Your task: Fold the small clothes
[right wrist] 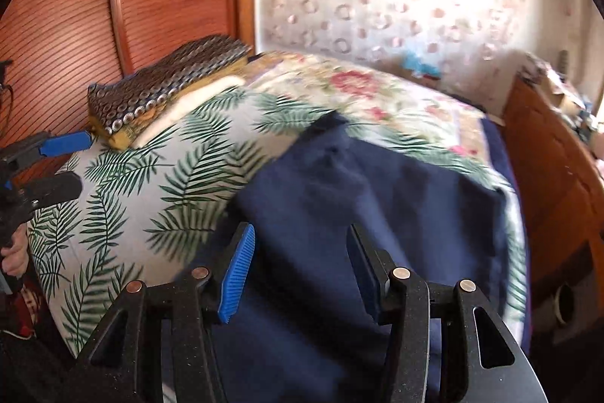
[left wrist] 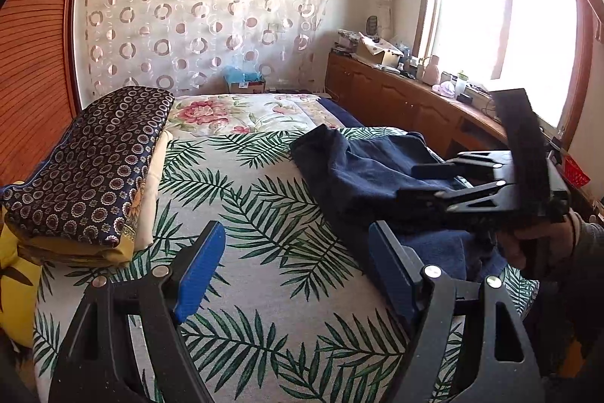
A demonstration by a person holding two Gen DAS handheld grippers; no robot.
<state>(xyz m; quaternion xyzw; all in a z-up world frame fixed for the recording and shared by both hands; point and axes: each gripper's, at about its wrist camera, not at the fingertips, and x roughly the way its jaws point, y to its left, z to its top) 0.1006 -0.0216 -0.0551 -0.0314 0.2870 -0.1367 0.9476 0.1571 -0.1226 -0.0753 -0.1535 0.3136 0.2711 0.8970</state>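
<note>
A dark navy garment lies rumpled on the right side of the palm-leaf bedspread. My right gripper hovers just over its near part, jaws apart, with no cloth pinched between the blue pads. The left wrist view shows the same right gripper from the side, held by a hand above the garment's right edge. My left gripper stands wide open over bare bedspread, left of the garment, holding nothing. In the right wrist view the left gripper shows at the far left edge.
A folded quilt stack with a dark ring-patterned cover sits at the bed's left side, a yellow pillow below it. A wooden wardrobe stands on the left; a cluttered wooden cabinet runs under the window on the right.
</note>
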